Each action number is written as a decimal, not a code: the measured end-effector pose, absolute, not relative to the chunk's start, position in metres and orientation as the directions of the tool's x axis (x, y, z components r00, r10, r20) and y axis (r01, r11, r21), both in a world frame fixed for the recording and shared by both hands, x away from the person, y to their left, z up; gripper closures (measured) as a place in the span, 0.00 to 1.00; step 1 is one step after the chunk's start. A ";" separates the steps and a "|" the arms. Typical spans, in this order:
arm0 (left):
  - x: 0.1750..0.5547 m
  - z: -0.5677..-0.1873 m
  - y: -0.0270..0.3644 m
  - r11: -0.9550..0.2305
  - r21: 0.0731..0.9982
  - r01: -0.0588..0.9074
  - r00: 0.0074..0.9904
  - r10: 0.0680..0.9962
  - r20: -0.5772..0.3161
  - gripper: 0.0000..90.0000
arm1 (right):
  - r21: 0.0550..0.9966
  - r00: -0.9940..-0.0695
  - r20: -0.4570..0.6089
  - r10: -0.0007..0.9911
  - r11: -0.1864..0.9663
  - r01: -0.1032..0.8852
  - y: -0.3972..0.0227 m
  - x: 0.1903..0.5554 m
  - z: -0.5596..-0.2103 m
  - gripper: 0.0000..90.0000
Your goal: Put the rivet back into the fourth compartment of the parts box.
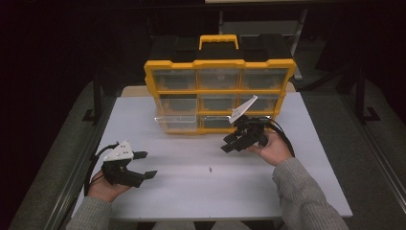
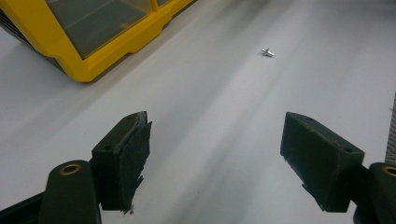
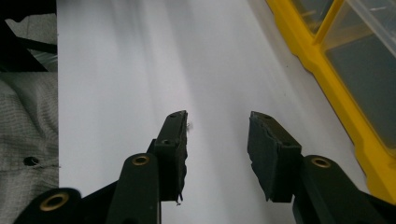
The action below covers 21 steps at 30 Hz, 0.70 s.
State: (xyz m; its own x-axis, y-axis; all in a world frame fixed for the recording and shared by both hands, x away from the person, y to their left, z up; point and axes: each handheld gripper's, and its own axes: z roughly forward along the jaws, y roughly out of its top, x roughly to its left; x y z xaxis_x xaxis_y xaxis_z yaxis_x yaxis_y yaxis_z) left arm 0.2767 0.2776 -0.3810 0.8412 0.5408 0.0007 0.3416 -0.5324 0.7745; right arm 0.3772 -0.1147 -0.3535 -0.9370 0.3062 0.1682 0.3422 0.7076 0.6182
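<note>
Lying loose on the white table (image 1: 191,191), a small screw (image 1: 210,168) is not yet picked up. The right gripper (image 1: 229,145), jaws apart and empty, hangs at the screw's 1 o'clock; the left gripper (image 1: 146,165), wide open, waits at its 9 o'clock. A yellow organizer (image 1: 220,63) stands at 12 o'clock.

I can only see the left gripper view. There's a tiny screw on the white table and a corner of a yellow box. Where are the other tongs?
Observer: The right tongs hang open just in front of the yellow box, towards its right end.
Operator: Is the box all shut?
Observer: No, one clear drawer at the left of the bottom row sticks out.
Operator: Could I carry the box?
Observer: Maybe. It has a yellow handle on top.
</note>
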 end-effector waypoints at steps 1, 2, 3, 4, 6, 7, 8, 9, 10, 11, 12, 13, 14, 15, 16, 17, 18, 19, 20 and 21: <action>0.276 -0.381 0.278 -0.529 0.775 0.344 0.840 0.543 -0.003 0.26 | 0.613 -0.936 0.171 0.307 0.711 0.345 -0.114 0.376 -0.355 0.62; 0.277 -0.381 0.278 -0.535 0.775 0.336 0.842 0.539 0.007 0.26 | 0.615 -0.939 0.169 0.300 0.712 0.339 -0.113 0.376 -0.357 0.62; 0.276 -0.381 0.278 -0.530 0.776 0.342 0.840 0.543 0.001 0.26 | 0.612 -0.938 0.175 0.301 0.713 0.343 -0.112 0.375 -0.358 0.62; 0.276 -0.380 0.278 -0.529 0.776 0.342 0.840 0.543 0.001 0.26 | 0.609 -0.938 0.173 0.301 0.716 0.342 -0.111 0.374 -0.359 0.62; 0.276 -0.380 0.278 -0.530 0.776 0.342 0.840 0.543 0.000 0.26 | 0.606 -0.940 0.172 0.296 0.720 0.338 -0.109 0.373 -0.363 0.62; 0.276 -0.381 0.278 -0.530 0.776 0.343 0.840 0.543 0.000 0.26 | 0.606 -0.941 0.170 0.292 0.722 0.334 -0.108 0.372 -0.365 0.62; 0.276 -0.381 0.278 -0.530 0.776 0.342 0.840 0.543 0.000 0.26 | 0.602 -0.941 0.170 0.293 0.725 0.335 -0.107 0.371 -0.367 0.62; 0.276 -0.381 0.278 -0.530 0.776 0.342 0.840 0.543 0.000 0.26 | 0.602 -0.943 0.169 0.287 0.727 0.329 -0.106 0.371 -0.370 0.62; 0.276 -0.381 0.278 -0.529 0.776 0.343 0.840 0.543 -0.001 0.26 | 0.597 -0.942 0.173 0.289 0.730 0.334 -0.105 0.371 -0.372 0.62; 0.276 -0.381 0.278 -0.529 0.776 0.343 0.840 0.543 -0.001 0.26 | 0.596 -0.943 0.169 0.286 0.732 0.329 -0.104 0.371 -0.375 0.62; 0.277 -0.381 0.278 -0.529 0.776 0.343 0.839 0.544 -0.001 0.26 | 0.593 -0.942 0.176 0.287 0.733 0.334 -0.103 0.371 -0.378 0.62; 0.276 -0.381 0.278 -0.529 0.776 0.343 0.840 0.543 -0.001 0.26 | 0.593 -0.943 0.176 0.283 0.734 0.331 -0.102 0.370 -0.381 0.62; 0.276 -0.381 0.277 -0.527 0.777 0.346 0.839 0.543 -0.005 0.26 | 0.592 -0.943 0.178 0.281 0.735 0.331 -0.100 0.370 -0.383 0.63; 0.277 -0.381 0.277 -0.527 0.776 0.346 0.840 0.543 -0.005 0.26 | 0.590 -0.942 0.185 0.281 0.735 0.335 -0.099 0.369 -0.386 0.63; 0.277 -0.381 0.277 -0.528 0.775 0.346 0.840 0.543 -0.005 0.26 | 0.591 -0.945 0.190 0.267 0.738 0.327 -0.097 0.370 -0.391 0.63; 0.277 -0.381 0.278 -0.529 0.775 0.346 0.840 0.543 -0.004 0.26 | 0.587 -0.944 0.190 0.271 0.739 0.330 -0.096 0.369 -0.392 0.63; 0.277 -0.381 0.278 -0.531 0.774 0.344 0.840 0.543 -0.001 0.26 | 0.582 -0.944 0.192 0.268 0.744 0.329 -0.093 0.369 -0.395 0.64; 0.277 -0.381 0.278 -0.530 0.775 0.344 0.840 0.543 -0.001 0.26 | 0.580 -0.944 0.194 0.266 0.745 0.329 -0.092 0.369 -0.397 0.64; 0.277 -0.381 0.278 -0.530 0.776 0.343 0.840 0.543 0.000 0.26 | 0.579 -0.943 0.197 0.268 0.745 0.332 -0.091 0.368 -0.399 0.64; 0.276 -0.381 0.278 -0.527 0.777 0.343 0.839 0.544 -0.002 0.26 | 0.580 -0.945 0.196 0.263 0.746 0.328 -0.089 0.368 -0.401 0.64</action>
State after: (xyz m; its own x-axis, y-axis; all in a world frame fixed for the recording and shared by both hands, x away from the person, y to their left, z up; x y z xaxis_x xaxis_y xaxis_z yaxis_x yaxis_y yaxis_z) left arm 0.2765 0.2781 -0.3806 0.8392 0.5437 -0.0019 0.3435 -0.5274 0.7771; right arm 0.3679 -0.0893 -0.4014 -0.9445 0.2633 0.1962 0.3283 0.7455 0.5800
